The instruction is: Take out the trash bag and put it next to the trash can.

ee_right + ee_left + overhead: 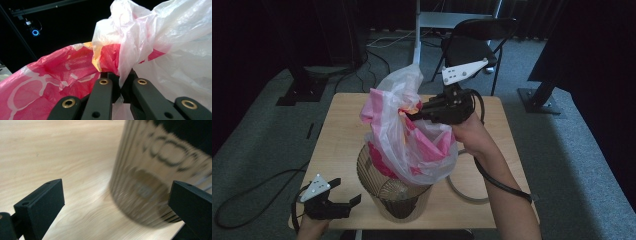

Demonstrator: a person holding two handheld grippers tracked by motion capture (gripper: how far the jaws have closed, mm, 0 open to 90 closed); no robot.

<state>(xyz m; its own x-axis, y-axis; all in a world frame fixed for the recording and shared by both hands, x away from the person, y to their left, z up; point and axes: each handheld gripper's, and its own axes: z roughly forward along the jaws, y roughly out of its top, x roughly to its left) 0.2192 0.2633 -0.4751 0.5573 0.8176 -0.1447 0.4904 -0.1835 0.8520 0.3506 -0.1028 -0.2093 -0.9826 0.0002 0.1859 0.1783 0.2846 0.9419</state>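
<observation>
A translucent white and pink plastic bag rises out of a ribbed, see-through bin that stands near the front of the wooden table. My right gripper is shut on the bag's gathered upper edge and holds it above the bin. In the right gripper view the white film is pinched between the closed jaws of the right gripper, beside crumpled pink plastic. My left gripper is open, low at the table's front left, its jaws pointing at the bin's base. The left gripper has the blurred bin just ahead.
A cable loop lies on the table to the right of the bin. Behind the table stand a black folding chair and a white post. Black stand feet rest on the grey carpet on both sides.
</observation>
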